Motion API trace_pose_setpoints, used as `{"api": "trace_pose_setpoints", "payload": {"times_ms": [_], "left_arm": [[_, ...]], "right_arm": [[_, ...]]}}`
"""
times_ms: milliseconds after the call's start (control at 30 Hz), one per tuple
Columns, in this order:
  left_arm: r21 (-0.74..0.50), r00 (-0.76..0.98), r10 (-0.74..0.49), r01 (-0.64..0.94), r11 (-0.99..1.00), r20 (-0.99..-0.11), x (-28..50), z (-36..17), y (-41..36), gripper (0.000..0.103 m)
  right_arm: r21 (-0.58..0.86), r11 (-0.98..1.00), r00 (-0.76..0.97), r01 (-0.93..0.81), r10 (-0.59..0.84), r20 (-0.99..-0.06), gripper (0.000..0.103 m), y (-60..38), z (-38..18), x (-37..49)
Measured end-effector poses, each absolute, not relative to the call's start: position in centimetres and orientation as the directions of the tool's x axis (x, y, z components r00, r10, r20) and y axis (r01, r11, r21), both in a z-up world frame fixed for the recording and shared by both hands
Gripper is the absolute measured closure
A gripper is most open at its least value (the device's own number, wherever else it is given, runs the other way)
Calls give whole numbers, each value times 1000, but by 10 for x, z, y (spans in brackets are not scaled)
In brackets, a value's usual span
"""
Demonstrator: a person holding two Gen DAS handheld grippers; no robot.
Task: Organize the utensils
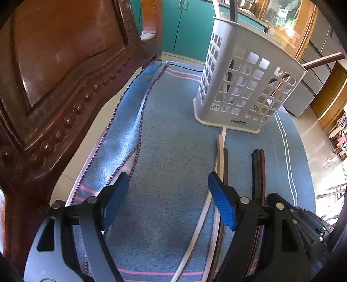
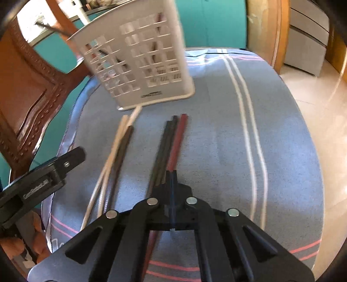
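Chopsticks [image 1: 233, 9] stand in white basket [image 1: 249, 86]; left gripper [image 1: 169, 195] jaws released, right gripper [image 2: 171, 180] clenched empty.

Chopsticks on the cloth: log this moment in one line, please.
left tongs: open, empty | right tongs: shut over dark chopsticks | pale chopsticks: on cloth | basket: upright

Bright daylight from the right, floor glare, fisheye-bent dark edges, motion blur in the right wrist view.

I count one white slotted holder [image 1: 245, 86] at upper centre, two hand-held grippers, and loose chopsticks on the worktop: three pale ones [image 2: 121, 134] at centre left, four dark ones and one red one [image 2: 179, 138] beside them.
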State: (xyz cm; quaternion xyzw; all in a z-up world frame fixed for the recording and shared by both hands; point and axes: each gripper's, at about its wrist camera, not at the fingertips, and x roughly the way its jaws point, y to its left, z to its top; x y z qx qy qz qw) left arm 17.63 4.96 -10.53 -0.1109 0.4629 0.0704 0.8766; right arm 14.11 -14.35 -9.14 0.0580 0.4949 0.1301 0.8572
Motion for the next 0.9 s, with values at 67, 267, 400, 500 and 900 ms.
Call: {"api": "trace_pose_setpoints", "payload": {"times_ms": [67,267,400,500,900], "left_arm": [[-128,560,21,-226,966,-828,176,-106,50,27],[-126,561,27,-233,964,-827,177,-106,50,26],[-126,563,37,-248,960,-826,177,-106,53,25],[-123,560,41,-253,960,-828,177,-107,56,25],[-112,556,51,-255,960,-830,180,-110,55,25]], "right_arm": [[224,967,484,-122,255,-837,102,-148,-92,144],[290,949,469,-124,314,-825,96,-154,-96,146],[240,949,455,-205,309,-835,66,-130,-98,140],[136,959,479,-247,243,-843,65,-114,-98,135],[314,936,439,-158,351,-827,97,-139,-101,145]]}}
